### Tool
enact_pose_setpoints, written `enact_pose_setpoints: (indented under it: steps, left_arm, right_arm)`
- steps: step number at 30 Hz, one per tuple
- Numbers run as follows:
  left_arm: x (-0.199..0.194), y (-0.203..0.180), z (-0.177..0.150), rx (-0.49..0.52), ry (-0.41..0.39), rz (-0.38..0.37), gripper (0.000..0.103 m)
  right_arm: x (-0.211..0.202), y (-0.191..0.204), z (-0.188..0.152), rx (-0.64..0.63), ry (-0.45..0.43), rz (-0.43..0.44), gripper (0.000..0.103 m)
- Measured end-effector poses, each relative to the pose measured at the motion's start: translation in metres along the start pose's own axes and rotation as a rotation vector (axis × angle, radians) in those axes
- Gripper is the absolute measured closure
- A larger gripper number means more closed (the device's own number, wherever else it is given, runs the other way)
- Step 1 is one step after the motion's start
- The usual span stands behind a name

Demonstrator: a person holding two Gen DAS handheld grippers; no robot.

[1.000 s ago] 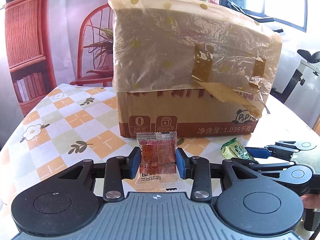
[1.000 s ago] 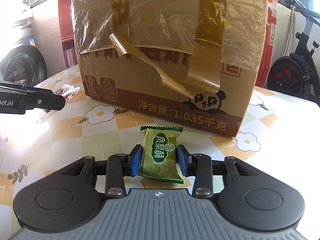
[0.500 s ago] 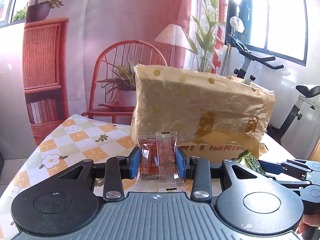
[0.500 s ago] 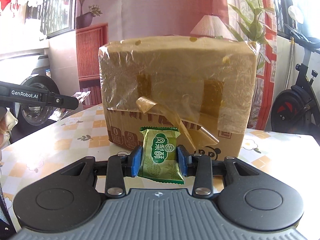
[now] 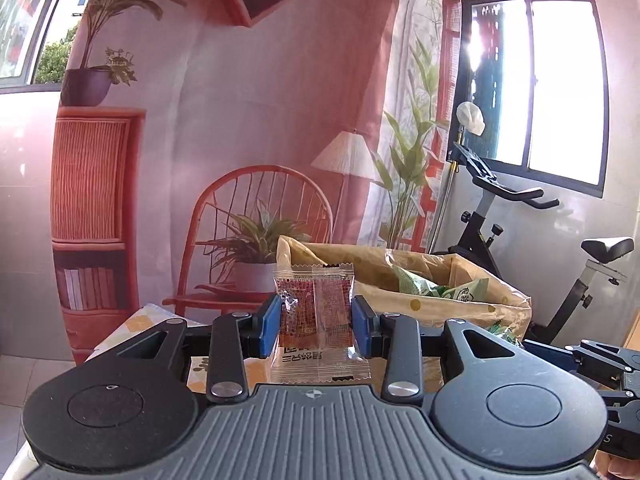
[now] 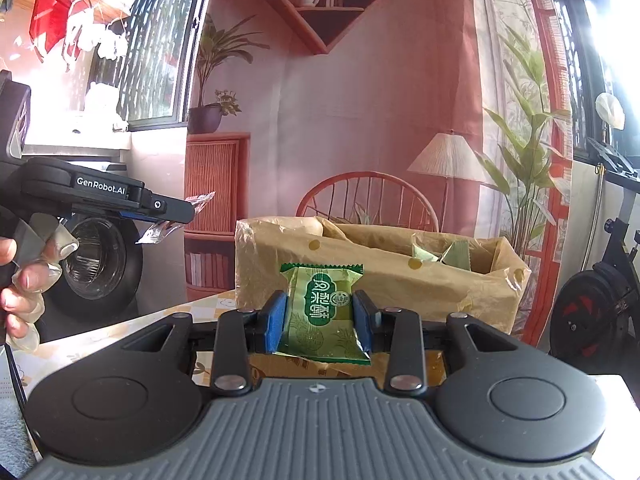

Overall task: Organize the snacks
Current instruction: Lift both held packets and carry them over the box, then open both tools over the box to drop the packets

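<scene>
My left gripper (image 5: 315, 322) is shut on a clear packet with a red snack (image 5: 316, 312), held upright in the air near the box rim. My right gripper (image 6: 319, 322) is shut on a green snack packet (image 6: 324, 312), also raised. The cardboard box (image 5: 420, 280) lined with yellowish plastic stands ahead and slightly right, its top open, with green packets (image 5: 424, 284) inside. It also shows in the right wrist view (image 6: 380, 268). The left gripper appears at the left of the right wrist view (image 6: 176, 212), the right gripper at the lower right of the left wrist view (image 5: 584, 356).
The table with a checkered flower cloth (image 6: 120, 340) lies below. A red chair with a potted plant (image 5: 256, 248) stands behind the box. An exercise bike (image 5: 560, 248) stands at the right. A washing machine (image 6: 96, 264) is at the left.
Both grippers have risen with their packets from table level to about the box rim, so the open top and the packets inside now show.
</scene>
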State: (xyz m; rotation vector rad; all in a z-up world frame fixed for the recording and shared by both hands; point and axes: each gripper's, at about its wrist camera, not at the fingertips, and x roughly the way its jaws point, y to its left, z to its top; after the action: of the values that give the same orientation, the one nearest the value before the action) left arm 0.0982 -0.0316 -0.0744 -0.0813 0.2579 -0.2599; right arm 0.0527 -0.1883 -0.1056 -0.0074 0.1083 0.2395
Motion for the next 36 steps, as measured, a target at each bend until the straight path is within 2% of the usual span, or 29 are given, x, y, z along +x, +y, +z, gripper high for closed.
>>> enact_pose_setpoints:
  steps: [7,13,17,23,26,27,28,29,36]
  left_arm:
    - [0.008,-0.002,0.006,-0.004,-0.006,-0.024,0.063]
    - [0.035,-0.013,0.027,0.038,-0.011,-0.064,0.063]
    - [0.074,-0.015,0.045,0.030,0.039,-0.088,0.063]
    - [0.119,-0.015,0.052,0.034,0.108,-0.054,0.062]
    - [0.137,-0.012,0.050,0.011,0.159,-0.048,0.055]
    - [0.140,-0.010,0.049,0.003,0.175,-0.044,0.048]
    - [0.141,-0.008,0.047,-0.002,0.181,-0.041,0.042]
    - [0.140,-0.006,0.045,-0.004,0.178,-0.039,0.040]
    - [0.116,0.003,0.032,-0.006,0.200,-0.045,0.039]
  right_arm:
    - [0.002,-0.008,0.010,0.007,-0.020,-0.001,0.065]
    - [0.029,-0.019,0.038,-0.023,-0.030,-0.012,0.065]
    - [0.067,-0.030,0.055,-0.037,0.017,-0.052,0.065]
    - [0.107,-0.053,0.057,0.080,0.100,-0.090,0.065]
    - [0.114,-0.059,0.056,0.129,0.121,-0.093,0.064]
    - [0.115,-0.060,0.055,0.138,0.129,-0.100,0.062]
    - [0.115,-0.061,0.055,0.146,0.135,-0.104,0.054]
    - [0.114,-0.061,0.055,0.151,0.135,-0.095,0.048]
    - [0.084,-0.056,0.053,0.162,0.108,-0.055,0.047]
